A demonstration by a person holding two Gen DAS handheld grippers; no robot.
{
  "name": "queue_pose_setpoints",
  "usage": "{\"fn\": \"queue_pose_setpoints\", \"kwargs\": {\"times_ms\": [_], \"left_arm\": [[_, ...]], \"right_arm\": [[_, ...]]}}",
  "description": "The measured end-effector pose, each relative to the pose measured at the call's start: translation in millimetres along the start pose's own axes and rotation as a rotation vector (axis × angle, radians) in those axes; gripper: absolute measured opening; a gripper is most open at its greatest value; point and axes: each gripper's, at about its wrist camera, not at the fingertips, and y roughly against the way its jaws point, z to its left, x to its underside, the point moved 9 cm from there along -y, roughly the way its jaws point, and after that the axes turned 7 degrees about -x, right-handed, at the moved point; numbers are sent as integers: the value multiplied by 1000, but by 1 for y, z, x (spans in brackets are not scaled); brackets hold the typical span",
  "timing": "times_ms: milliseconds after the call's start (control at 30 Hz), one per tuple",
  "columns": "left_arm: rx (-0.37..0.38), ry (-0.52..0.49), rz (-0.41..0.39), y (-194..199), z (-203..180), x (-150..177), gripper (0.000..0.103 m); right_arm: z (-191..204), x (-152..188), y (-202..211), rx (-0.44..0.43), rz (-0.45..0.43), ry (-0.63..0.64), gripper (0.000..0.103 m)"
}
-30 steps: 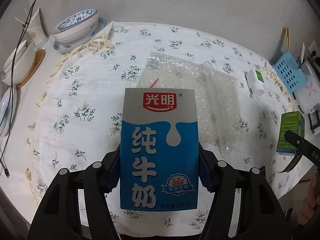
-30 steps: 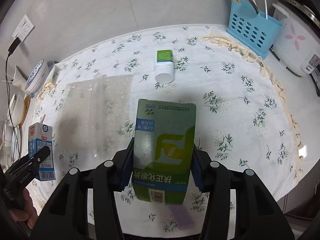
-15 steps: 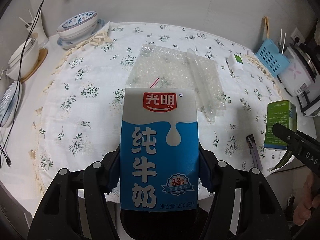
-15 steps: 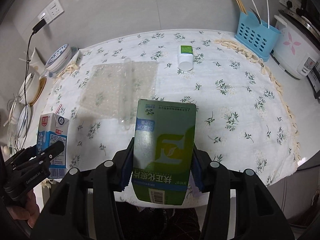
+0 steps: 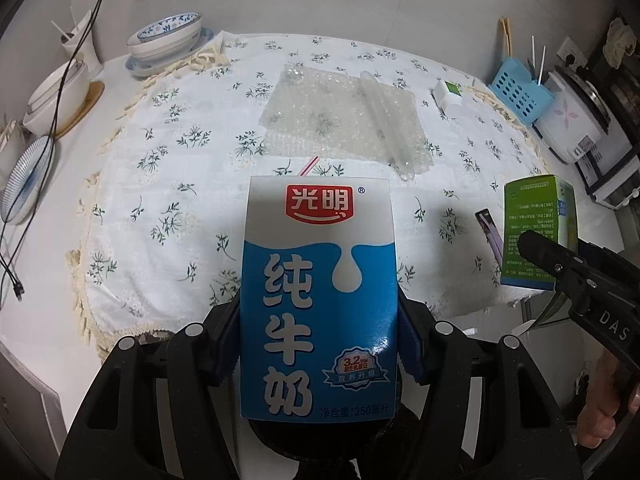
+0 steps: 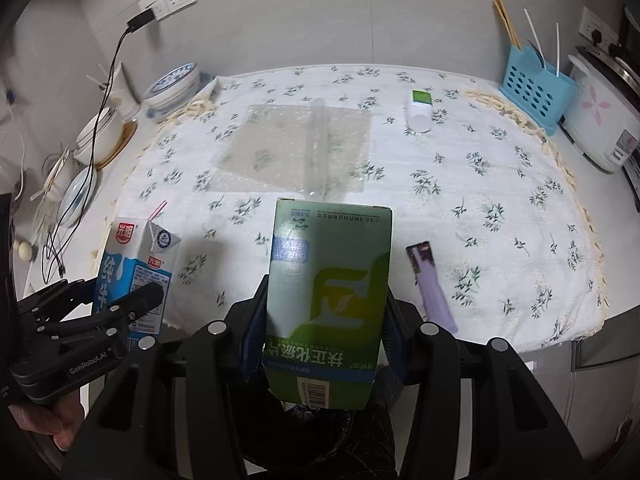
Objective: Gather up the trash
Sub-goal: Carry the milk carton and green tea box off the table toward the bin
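Note:
A blue and white milk carton (image 5: 320, 300) with a pink straw stands upright between the pads of my left gripper (image 5: 320, 344), which is shut on it. My right gripper (image 6: 324, 336) is shut on a green box (image 6: 328, 288). Both are held just off the front edge of the flowered tablecloth (image 6: 500, 216), side by side. In the right wrist view the carton (image 6: 132, 252) is at the left; in the left wrist view the box (image 5: 532, 216) is at the right. On the cloth lie bubble wrap (image 6: 296, 148), a white bottle (image 6: 419, 110) and a purple wrapper (image 6: 432, 288).
A dark round opening (image 5: 320, 440) shows under the carton and under the box. Bowls (image 5: 168, 36) and plates (image 5: 24, 176) with a black cable stand at the table's left. A blue utensil basket (image 6: 532, 88) and a white rice cooker (image 6: 600, 128) stand at the right.
Both grippers have drawn back from over the cloth to beyond its front edge, each still holding its item. The dark opening has come into view below them.

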Motion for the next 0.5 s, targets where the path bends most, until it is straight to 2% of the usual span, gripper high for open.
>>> {"fn": "queue_pose_setpoints", "kwargs": {"times_ms": [500], "left_arm": [[9, -2, 36, -2, 8, 77, 62]], "right_arm": [[19, 57, 3, -48, 7, 23, 47]]}}
